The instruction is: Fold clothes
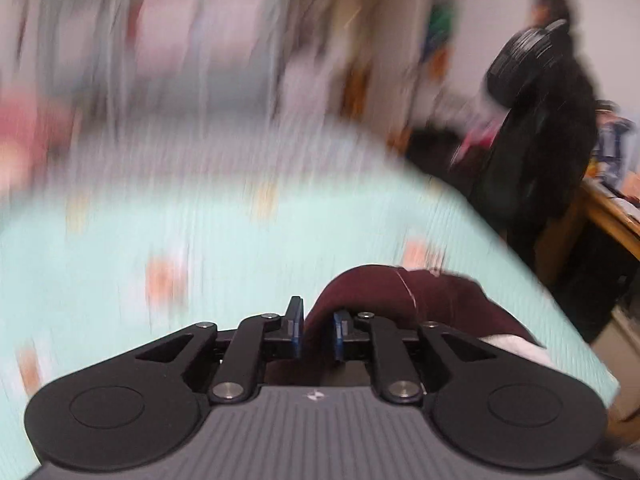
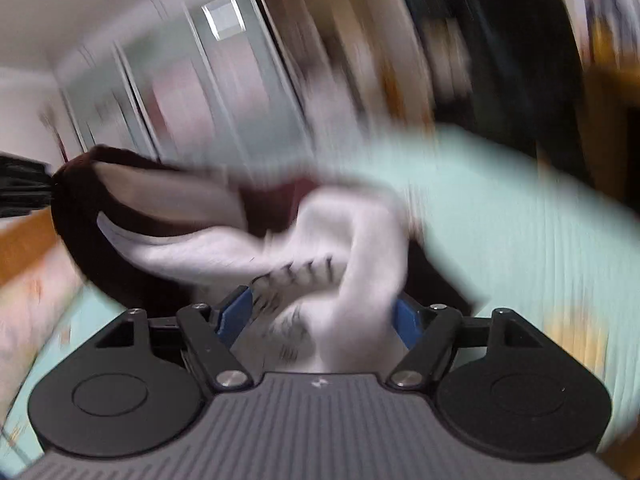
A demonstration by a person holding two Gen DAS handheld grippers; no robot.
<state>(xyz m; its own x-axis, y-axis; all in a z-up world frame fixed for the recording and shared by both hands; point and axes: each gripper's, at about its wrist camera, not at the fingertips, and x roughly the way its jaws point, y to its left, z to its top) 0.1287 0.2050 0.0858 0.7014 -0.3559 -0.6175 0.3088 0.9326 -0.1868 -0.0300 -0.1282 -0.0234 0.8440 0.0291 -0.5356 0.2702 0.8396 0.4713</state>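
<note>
Heavy motion blur in both views.

Narrowly set jaws on the left gripper (image 1: 318, 328), blue pads (image 1: 297, 326) close together, a maroon fold of the garment (image 1: 400, 300) filling the gap and pinched there. In the right wrist view, the same gripper at the left edge, dark and blurred, with the garment's maroon end bunched at its tip and raised off the sheet (image 1: 240, 240).

Widely spread jaws on the right gripper (image 2: 322, 312), its blue pads far apart. White cloth of the garment loose between them, crossed by a row of dark stitch-like marks. Close to the right pad, clear of the left, no pinch visible.

Garment maroon outside, white inside, strung through the air from the left gripper towards the right one. White part twisted just ahead of the right jaws. In the left wrist view, a maroon hump straight ahead of the pads and a white patch lower right, beside the gripper body.

Underneath, the mint sheet with faint orange prints. Beyond its far edge, tall pale panels (image 2: 224, 92), blurred. To the right in the left wrist view, a person (image 1: 548, 120) in dark clothes with a black backpack (image 1: 520, 64), standing beside a wooden desk (image 1: 612, 216) with small things on it, too blurred to tell.
</note>
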